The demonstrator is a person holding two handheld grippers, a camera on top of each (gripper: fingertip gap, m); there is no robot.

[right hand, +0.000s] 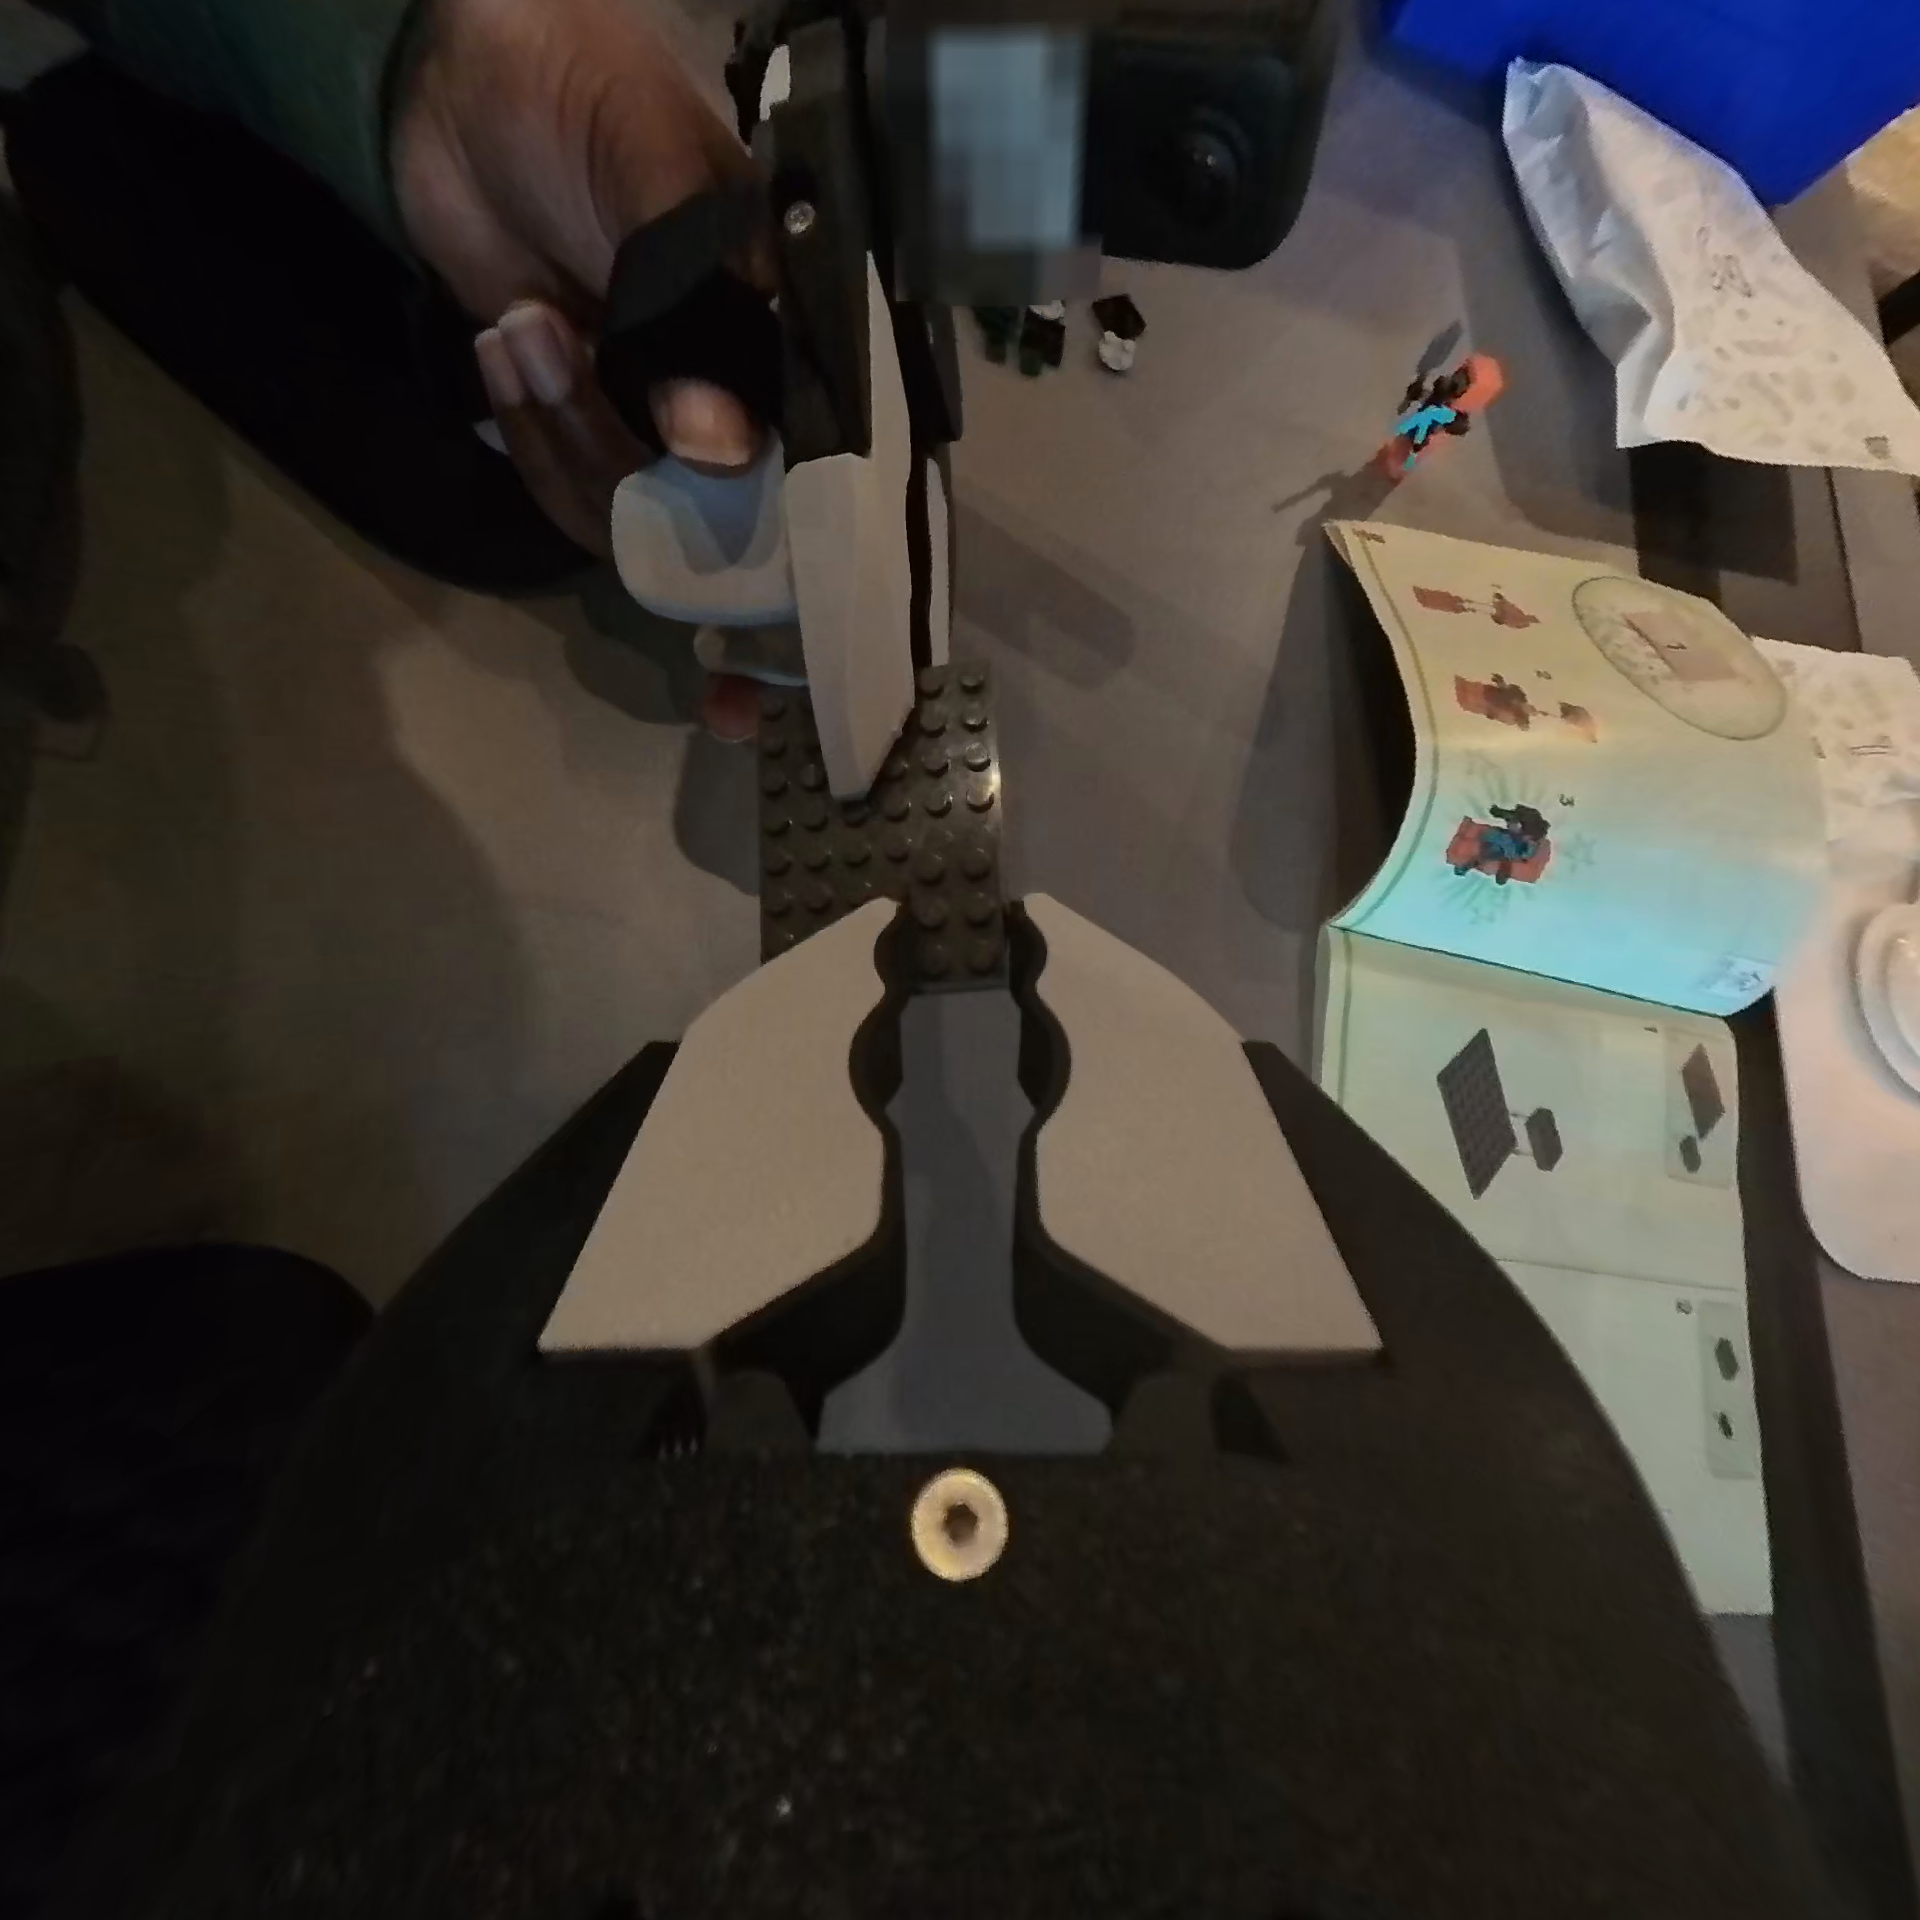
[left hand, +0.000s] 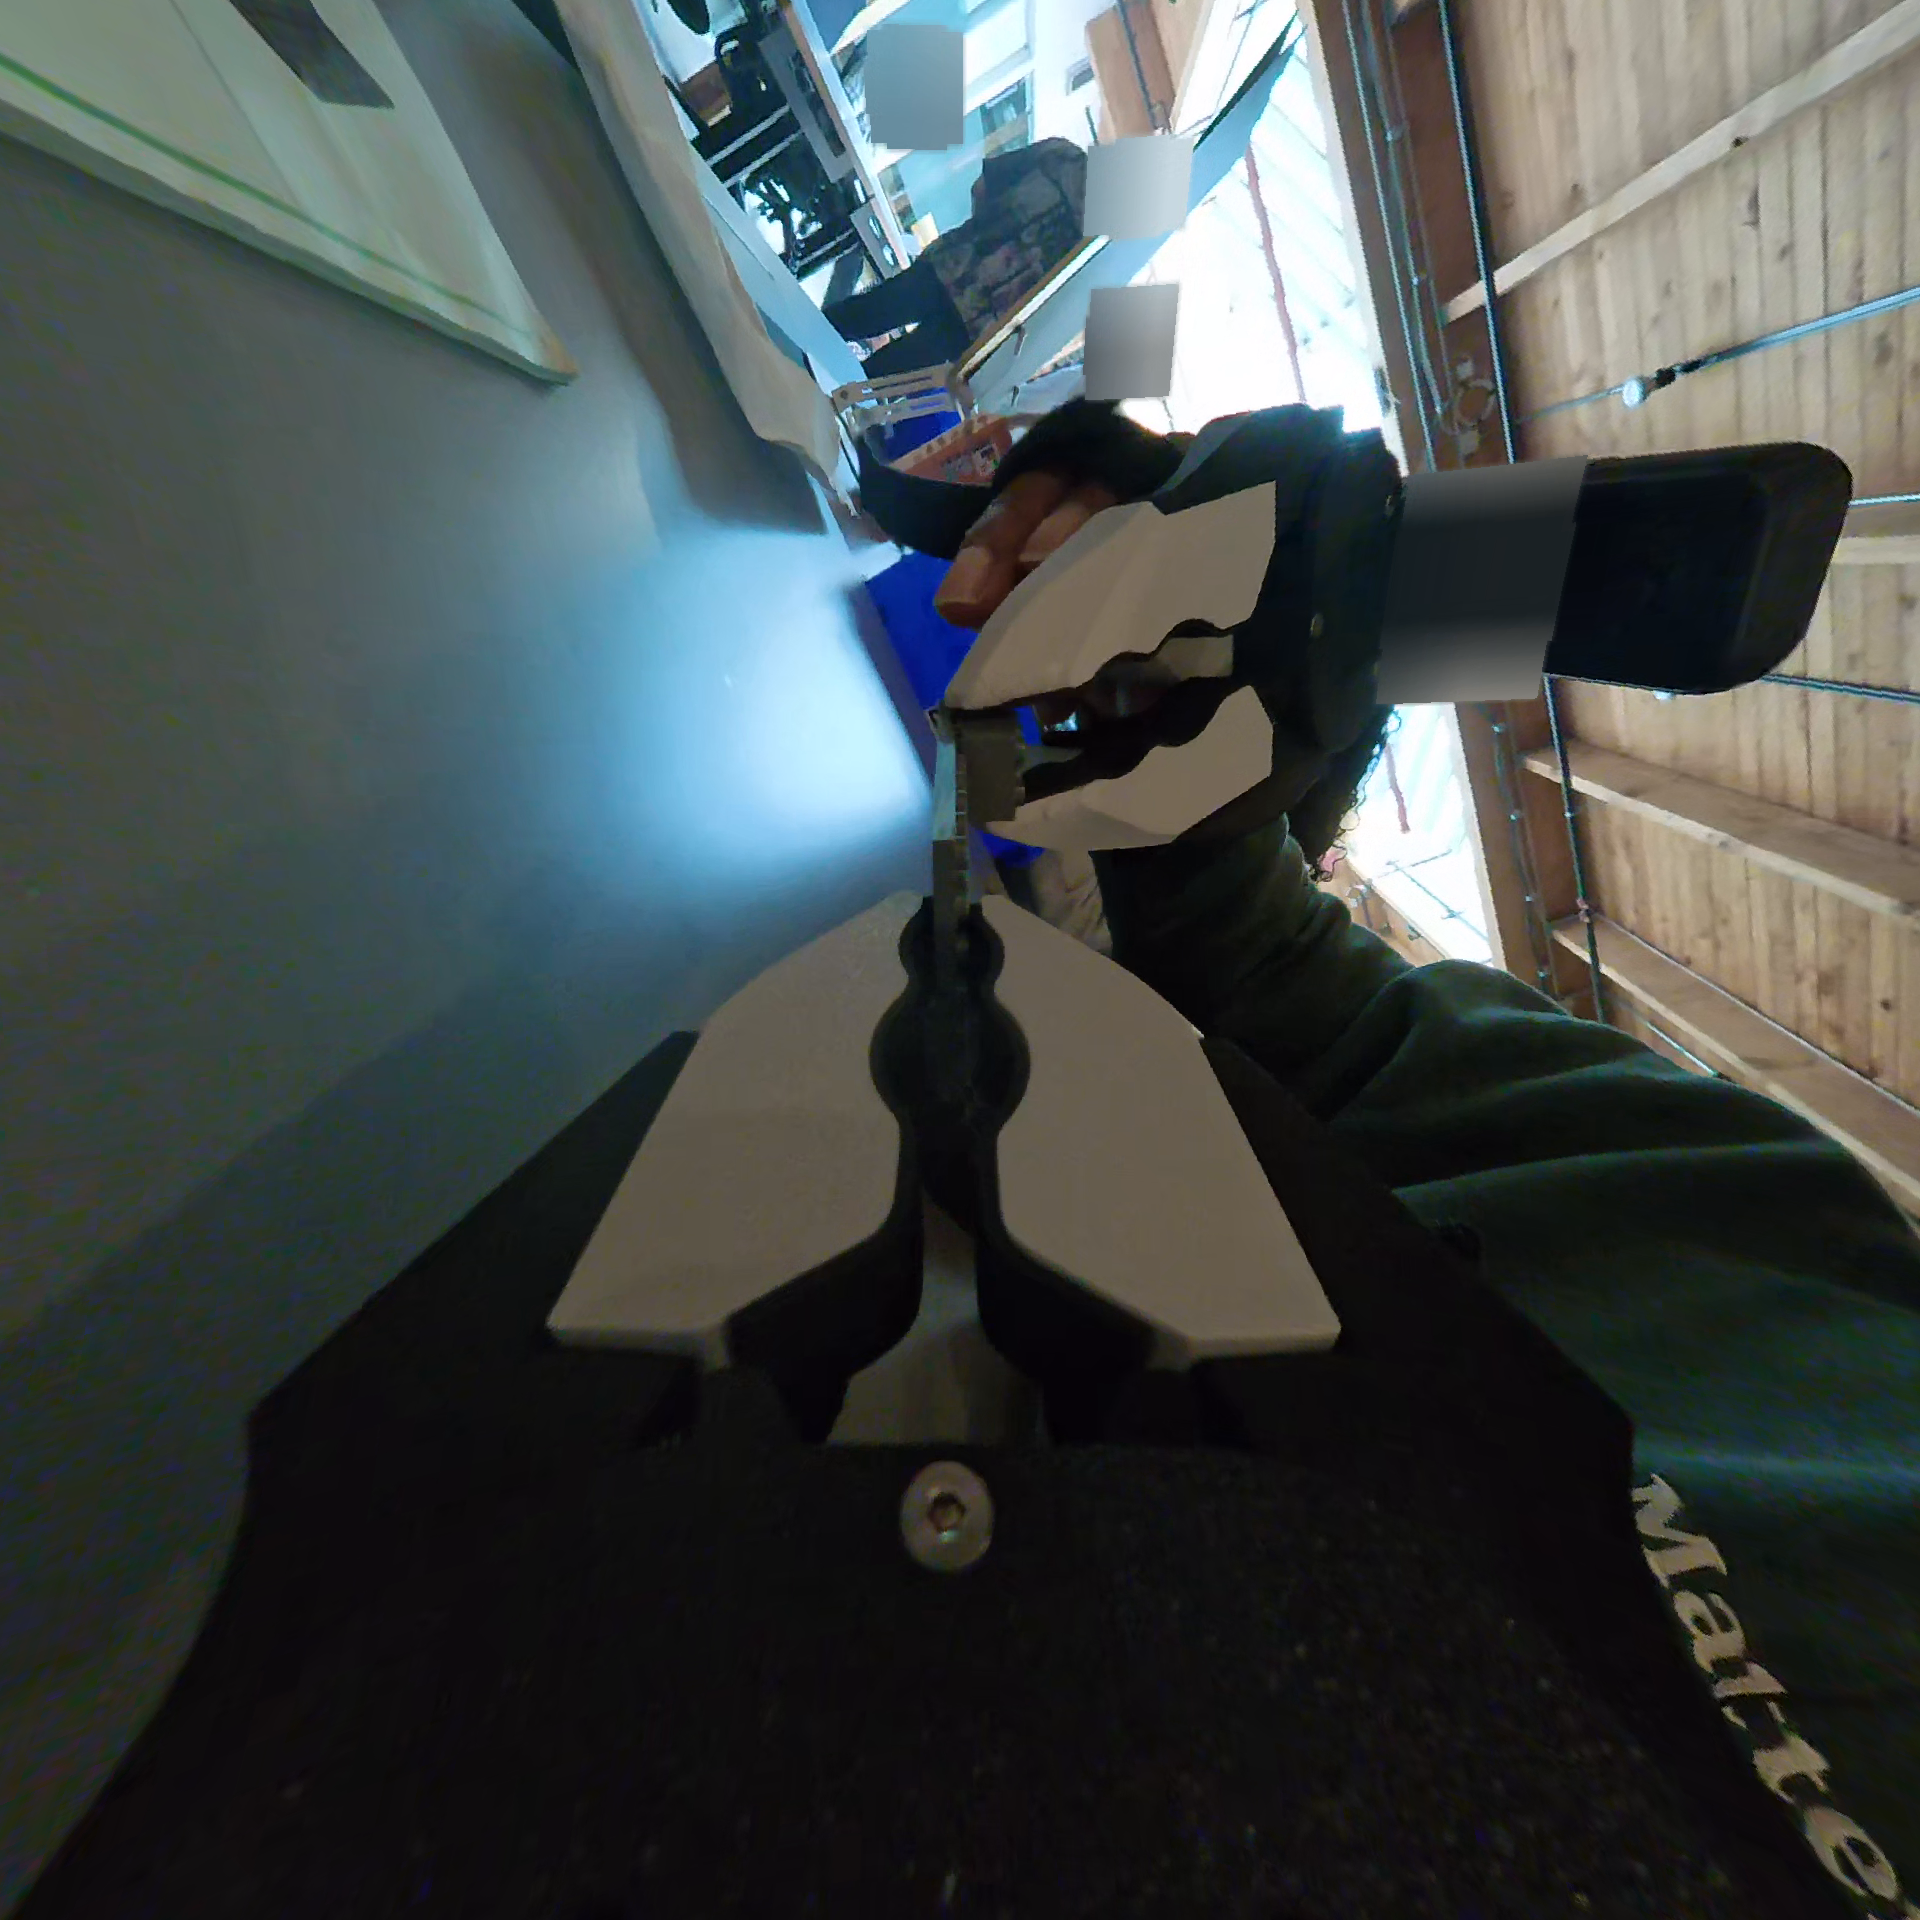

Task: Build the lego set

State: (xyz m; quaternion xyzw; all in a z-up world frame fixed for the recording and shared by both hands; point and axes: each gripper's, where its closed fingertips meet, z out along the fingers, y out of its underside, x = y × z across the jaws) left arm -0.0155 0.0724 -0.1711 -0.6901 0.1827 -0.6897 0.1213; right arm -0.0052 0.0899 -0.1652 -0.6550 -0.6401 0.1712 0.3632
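Note:
My left gripper [left hand: 951,914] is shut on the edge of a black studded plate [left hand: 948,821], held off the table and seen edge-on. In the right wrist view the plate [right hand: 831,862] faces the camera with its studs, and the left gripper [right hand: 873,779] comes down onto it from above. My right gripper [right hand: 956,930] is shut on a small dark brick [right hand: 956,951] and holds it against the plate's studded face. The left wrist view shows the right gripper [left hand: 977,774] and that brick [left hand: 1000,774] touching the plate.
An open instruction booklet [right hand: 1558,831] lies on the grey table [right hand: 364,831] to the right. Behind it are an orange and blue figure [right hand: 1439,416], a few small loose pieces [right hand: 1049,332], white paper bags [right hand: 1683,281] and a blue box [right hand: 1610,83]. A white dish [right hand: 1891,987] sits at the right edge. Only a small space, under 4 cm, lies between the two pairs of fingers.

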